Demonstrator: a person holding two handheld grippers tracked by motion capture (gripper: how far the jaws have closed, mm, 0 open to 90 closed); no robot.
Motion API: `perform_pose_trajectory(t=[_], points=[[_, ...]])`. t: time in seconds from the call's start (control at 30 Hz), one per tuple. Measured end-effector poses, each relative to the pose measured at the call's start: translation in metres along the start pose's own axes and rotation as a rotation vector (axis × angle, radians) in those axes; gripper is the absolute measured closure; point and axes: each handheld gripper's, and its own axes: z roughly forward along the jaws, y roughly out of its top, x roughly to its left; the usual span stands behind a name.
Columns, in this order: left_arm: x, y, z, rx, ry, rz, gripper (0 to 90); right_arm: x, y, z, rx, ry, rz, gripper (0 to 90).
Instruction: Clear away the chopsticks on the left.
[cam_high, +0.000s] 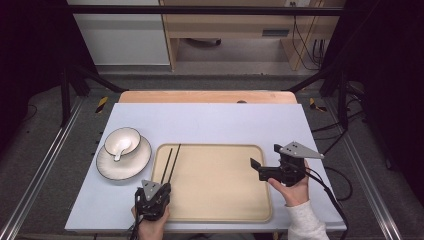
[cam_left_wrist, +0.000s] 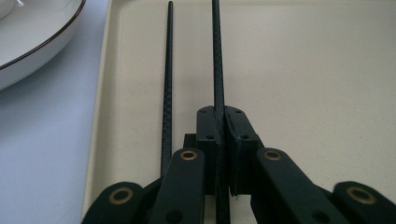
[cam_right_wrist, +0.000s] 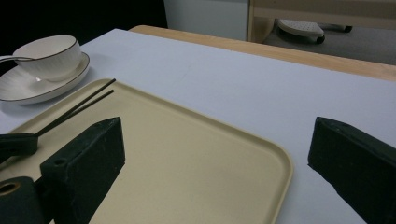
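Two thin black chopsticks lie on the left part of a beige tray (cam_high: 220, 200). My left gripper (cam_high: 161, 186) is at the tray's near left corner, shut on the near end of the right chopstick (cam_left_wrist: 216, 56); the pads (cam_left_wrist: 236, 126) press on it. The other chopstick (cam_left_wrist: 167, 70) lies free just left of the jaws. In the high view the held chopstick (cam_high: 174, 162) and the free chopstick (cam_high: 165, 165) run away from me, almost parallel. My right gripper (cam_high: 266, 156) hovers at the tray's right edge with its jaws wide apart (cam_right_wrist: 219, 154) and nothing between them.
A white bowl (cam_high: 122, 140) holding a white spoon (cam_high: 120, 151) stands on a dark-rimmed white plate (cam_high: 120, 175) left of the tray. The tray sits on a pale mat (cam_high: 210, 122) over a wooden table; the mat's far half is bare.
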Motion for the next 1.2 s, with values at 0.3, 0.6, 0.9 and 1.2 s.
perform_pose_trajectory(t=[0.3, 0.6, 0.9, 1.2], points=[[-0.001, 0.002, 0.000, 0.011, -0.009, 0.008, 82.0, 0.000, 0.000, -0.001, -0.002, 0.000, 0.000, 4.0], [0.006, 0.021, -0.014, -0.043, -0.096, 0.032, 67.8, -0.001, 0.002, -0.004, -0.017, -0.003, 0.006, 3.9], [0.015, 0.057, -0.026, -0.115, -0.272, 0.145, 47.5, -0.002, 0.003, -0.007, -0.025, -0.005, 0.006, 3.7], [0.041, 0.083, -0.031, -0.104, -0.339, 0.212, 26.6, -0.004, 0.004, -0.011, -0.036, -0.015, 0.010, 3.3]])
